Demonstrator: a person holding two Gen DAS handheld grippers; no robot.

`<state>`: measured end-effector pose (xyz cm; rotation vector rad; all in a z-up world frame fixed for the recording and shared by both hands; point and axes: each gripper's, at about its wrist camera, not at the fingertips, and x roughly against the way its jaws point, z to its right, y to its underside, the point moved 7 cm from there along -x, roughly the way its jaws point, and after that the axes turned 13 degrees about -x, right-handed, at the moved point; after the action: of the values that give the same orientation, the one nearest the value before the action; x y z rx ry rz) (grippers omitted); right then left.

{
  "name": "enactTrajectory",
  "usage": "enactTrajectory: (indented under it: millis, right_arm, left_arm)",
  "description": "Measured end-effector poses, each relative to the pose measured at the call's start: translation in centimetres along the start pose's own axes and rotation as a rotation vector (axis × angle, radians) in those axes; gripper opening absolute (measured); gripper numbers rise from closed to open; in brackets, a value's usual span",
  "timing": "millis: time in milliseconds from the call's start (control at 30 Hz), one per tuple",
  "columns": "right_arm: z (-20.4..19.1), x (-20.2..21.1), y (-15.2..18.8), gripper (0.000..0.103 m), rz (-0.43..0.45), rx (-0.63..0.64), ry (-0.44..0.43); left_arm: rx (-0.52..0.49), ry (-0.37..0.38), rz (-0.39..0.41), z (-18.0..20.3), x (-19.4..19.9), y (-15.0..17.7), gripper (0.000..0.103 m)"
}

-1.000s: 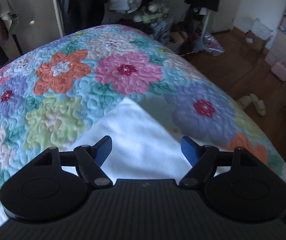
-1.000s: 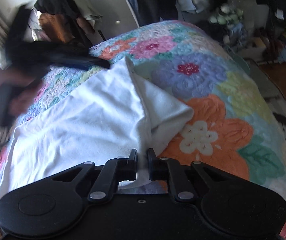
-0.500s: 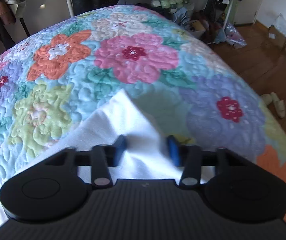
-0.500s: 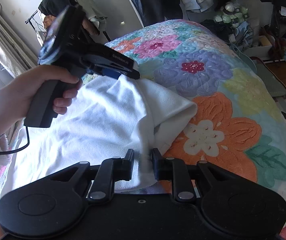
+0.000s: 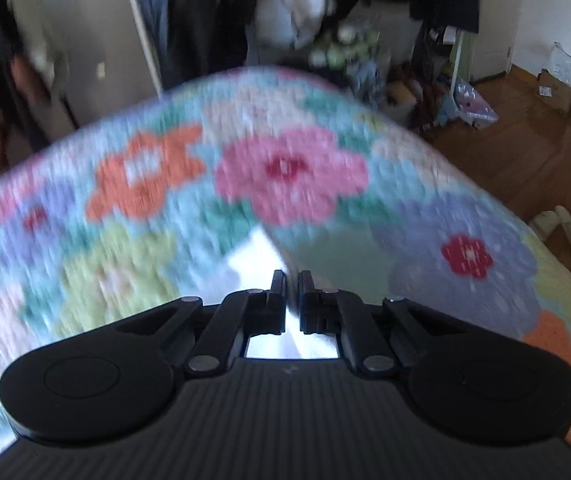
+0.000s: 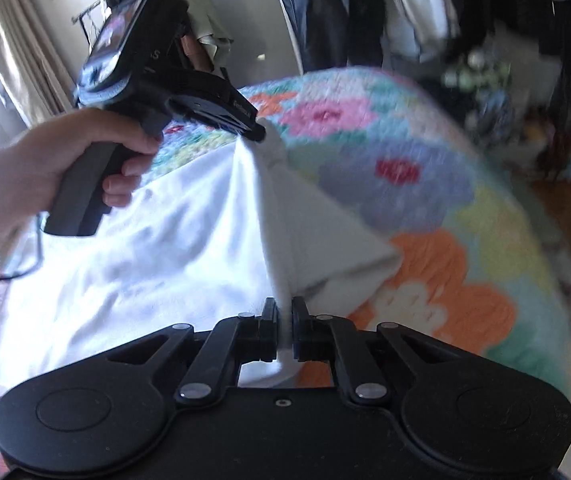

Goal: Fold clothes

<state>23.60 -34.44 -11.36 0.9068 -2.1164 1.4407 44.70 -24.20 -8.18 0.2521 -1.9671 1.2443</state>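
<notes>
Both grippers are pinched on the same white cloth (image 6: 157,264), which lies spread over a flowered quilt (image 6: 465,240) on a bed. Seen from its own camera, the left gripper (image 5: 292,280) has its jaws drawn nearly together with a thin ridge of the white fabric caught between them, and those jaws have just been closing; in the right wrist view the same gripper (image 6: 256,130) sits at the far left, held by the person's left hand (image 6: 45,172), its tip pulling a far corner of the cloth up into a peak. The right gripper (image 6: 282,308) is clamped on a near fold of the cloth, a narrow strip of fabric standing up between its fingers. Between the two pinch points the cloth rises in a taut ridge, and to the right of that ridge a flap is folded over onto the quilt. Hanging clothes (image 5: 205,20) and clutter fill the far side of the room, with wooden floor (image 5: 525,140) at the right
</notes>
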Motion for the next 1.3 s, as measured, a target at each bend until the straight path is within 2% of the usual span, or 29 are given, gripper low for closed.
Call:
enactTrajectory:
  millis: [100, 167, 233, 300, 333, 400, 467, 533, 700, 767, 867, 900, 933, 967, 1033, 1100, 1133, 1233, 1300]
  right_arm:
    - [-0.3, 0.7, -1.8, 0.008, 0.065, 0.022, 0.01]
    - [-0.1, 0.1, -2.7, 0.007, 0.077, 0.025, 0.057]
    - [0.4, -1.2, -2.8, 0.007, 0.05, 0.034, 0.111]
    - [1.0, -2.5, -2.4, 0.007, 0.009, 0.044, 0.155]
    - [1.4, -2.8, -2.1, 0.007, -0.005, 0.035, 0.162]
    - [2.2, -3.0, -1.8, 0.007, -0.018, -0.008, 0.157]
    - [2.8, -3.0, -1.7, 0.007, -0.026, -0.041, 0.152]
    - [2.8, -3.0, -1.7, 0.008, -0.03, -0.035, 0.166]
    - [2.9, -3.3, -1.8, 0.008, -0.036, -0.034, 0.21]
    - [3.0, -3.3, -2.0, 0.011, -0.036, -0.047, 0.239]
    - [2.8, -2.8, -2.2, 0.02, -0.027, -0.049, 0.299]
    - [2.7, -2.4, -2.3, 0.034, -0.025, -0.056, 0.313]
    - [2.6, -1.9, -2.3, 0.041, -0.033, -0.086, 0.295]
    - [2.2, -1.2, -2.3, 0.045, -0.046, -0.129, 0.236]
    - [1.4, -0.1, -2.2, 0.063, -0.063, -0.188, 0.119]
    - [0.5, 0.7, -2.1, 0.068, -0.078, -0.201, 0.058]
    - [0.2, 0.7, -2.0, 0.068, -0.085, -0.198, 0.053]
    - [0.6, -0.5, -1.5, 0.068, -0.113, -0.172, 0.125]
    - [1.8, -1.3, -0.9, 0.068, -0.148, -0.213, 0.174]
  left_arm:
    - [0.045, -0.018, 0.068, -1.3, 1.0, -1.9, 0.005]
    - [0.045, -0.024, 0.068, -1.6, 0.4, -2.3, 0.005]
    - [0.019, -0.019, 0.01, -1.4, -1.6, -1.7, 0.006]
    - [0.04, -0.017, -0.035, -1.5, -2.8, -0.7, 0.01]
    - [0.07, 0.003, -0.034, -1.8, -2.7, -0.2, 0.012]
    - [0.134, 0.036, 0.01, -2.8, -1.4, 0.6, 0.026]
    - [0.156, 0.045, 0.03, -4.0, 0.4, 2.1, 0.045]
    - [0.156, 0.064, 0.029, -4.9, 2.3, 3.8, 0.046]
    - [0.05, 0.111, -0.071, -4.8, 6.9, 10.3, 0.046]
    - [0.014, 0.16, -0.106, -3.8, 8.4, 13.6, 0.046]
    - [-0.016, 0.193, -0.236, -2.3, 9.4, 18.9, 0.048]
    - [-0.017, 0.186, -0.251, -2.0, 10.4, 20.3, 0.048]
    - [-0.017, 0.178, -0.262, -1.7, 11.5, 21.5, 0.049]
    - [-0.014, 0.184, -0.25, -1.4, 12.7, 22.4, 0.052]
    - [-0.002, 0.194, -0.255, -1.0, 14.7, 24.3, 0.059]
    - [0.027, 0.19, -0.287, -1.0, 15.6, 26.0, 0.061]
    - [0.028, 0.184, -0.29, -0.9, 15.9, 26.7, 0.061]
    - [-0.008, 0.151, -0.264, -0.6, 16.5, 27.5, 0.062]
    - [0.005, 0.137, -0.295, -0.9, 17.3, 28.0, 0.063]
